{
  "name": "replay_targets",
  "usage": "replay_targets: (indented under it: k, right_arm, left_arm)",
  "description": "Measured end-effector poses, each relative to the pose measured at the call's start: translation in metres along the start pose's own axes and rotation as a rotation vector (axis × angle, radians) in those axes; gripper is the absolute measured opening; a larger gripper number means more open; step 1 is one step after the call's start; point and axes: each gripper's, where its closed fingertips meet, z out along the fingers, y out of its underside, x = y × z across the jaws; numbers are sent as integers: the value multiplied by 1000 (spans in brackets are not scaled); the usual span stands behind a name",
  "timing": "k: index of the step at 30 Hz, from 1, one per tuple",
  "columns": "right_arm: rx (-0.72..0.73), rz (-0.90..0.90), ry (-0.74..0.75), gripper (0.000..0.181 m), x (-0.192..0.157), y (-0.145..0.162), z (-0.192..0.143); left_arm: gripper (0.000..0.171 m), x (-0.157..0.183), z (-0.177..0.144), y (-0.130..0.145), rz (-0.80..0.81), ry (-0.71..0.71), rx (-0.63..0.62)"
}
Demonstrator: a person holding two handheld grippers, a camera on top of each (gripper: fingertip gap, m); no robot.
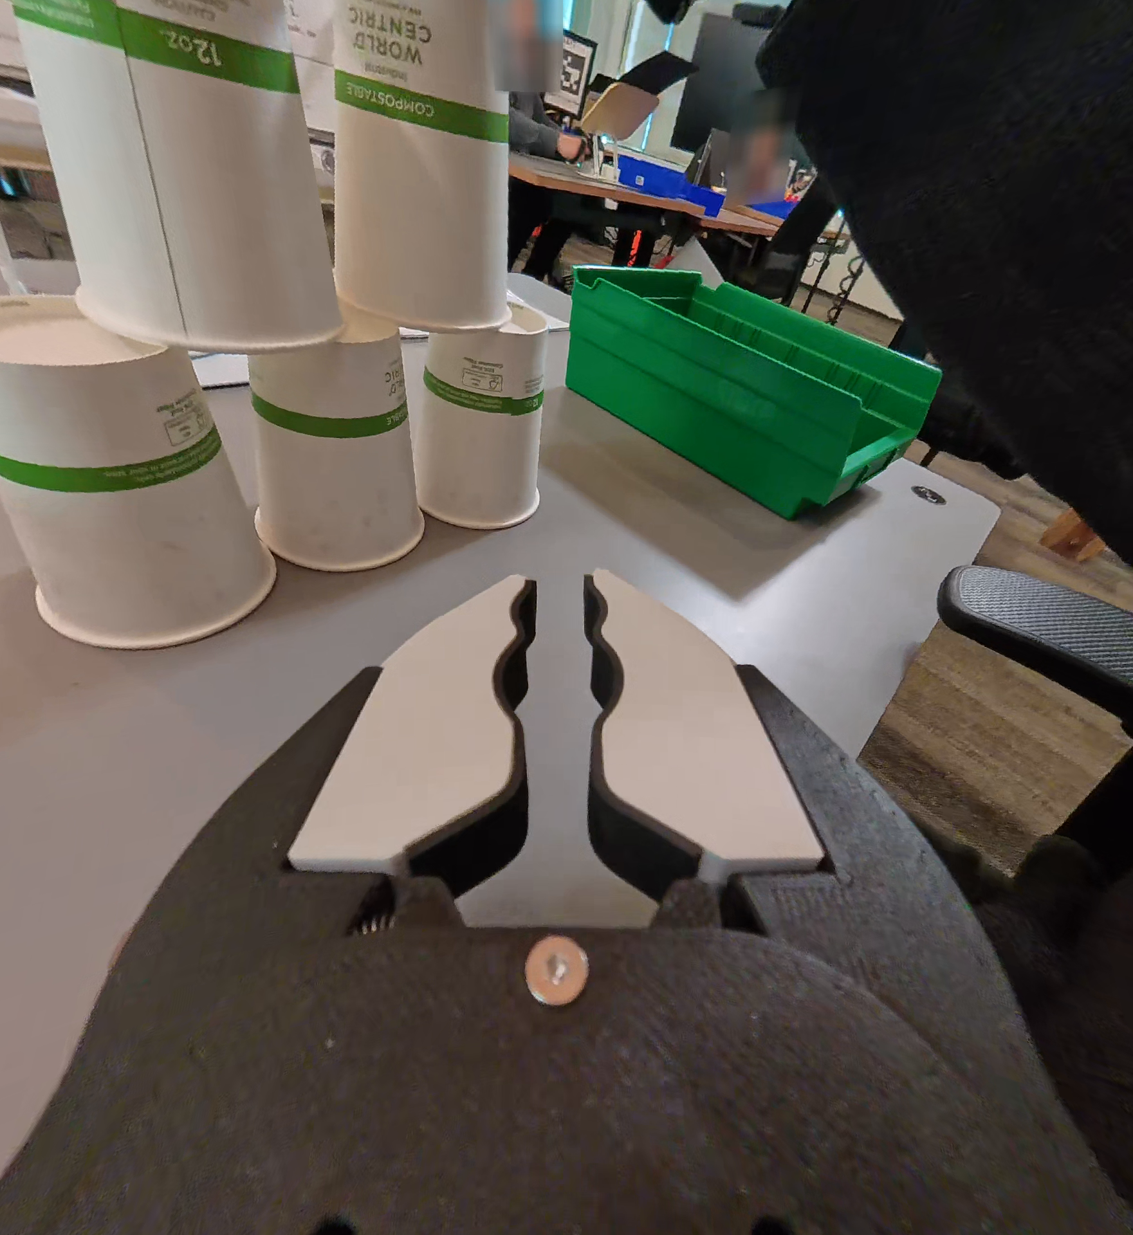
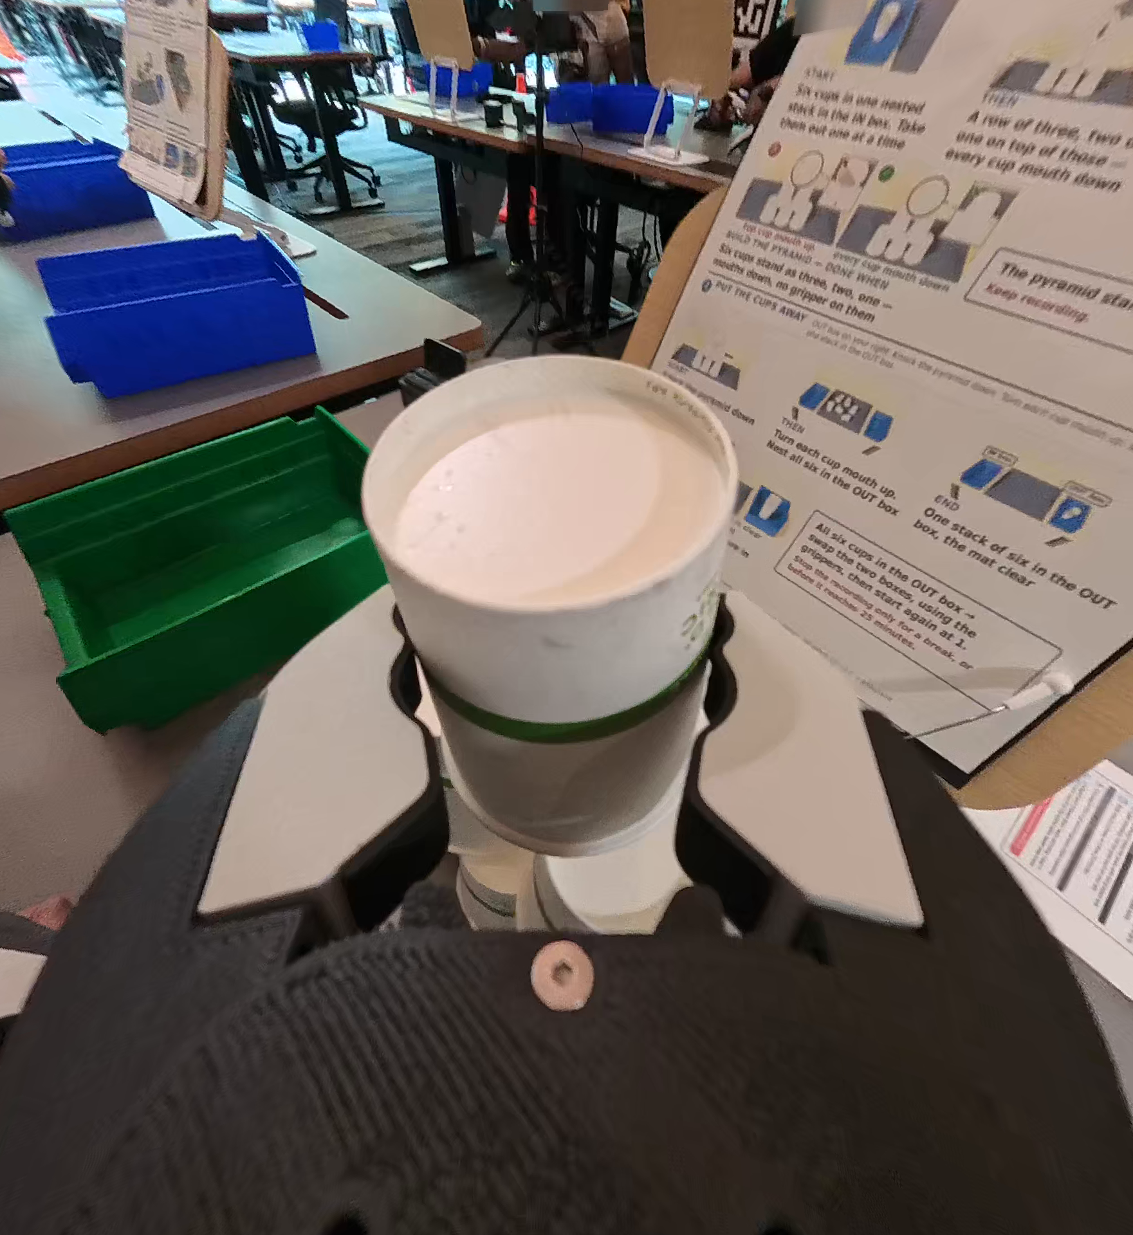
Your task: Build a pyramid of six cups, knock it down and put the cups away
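Three white paper cups with green bands stand mouth down in a row on the grey table [image 1: 650, 534]: left cup [image 1: 109, 468], middle cup [image 1: 336, 461], right cup [image 1: 483, 434]. Two more cups [image 1: 209, 187] [image 1: 423, 200] stand mouth down on top of them. My left gripper [image 1: 560, 585] hovers low in front of the row, jaws almost together, holding nothing. My right gripper [image 2: 560, 651] is shut on another white cup [image 2: 550, 534], held mouth down with its base facing the camera. Below it, the tops of other cups [image 2: 590, 889] show between the fingers.
A green bin [image 1: 737, 394] sits right of the cups; it also shows in the right wrist view [image 2: 202, 575]. A printed instruction board [image 2: 918, 401] stands at the right, a paper sheet [image 2: 1111, 895] below it. A chair armrest [image 1: 1071, 641] is off the table's edge. Blue bins [image 2: 176, 314] sit on the neighbouring table.
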Motion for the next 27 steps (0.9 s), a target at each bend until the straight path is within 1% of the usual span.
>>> replay_targets:
  k: [10, 15, 27]
  right_arm:
    - [-67, -32, 11, 86, -3, 14, 12]
    - [-60, -14, -9, 86, -6, 16, 16]
    - [-47, -32, 18, 88, 0, 18, 12]
  left_arm:
    - [14, -3, 2, 5, -108, 27, -21]
    - [14, -3, 2, 7, -82, 18, -26]
    - [14, -2, 4, 10, -64, 10, -38]
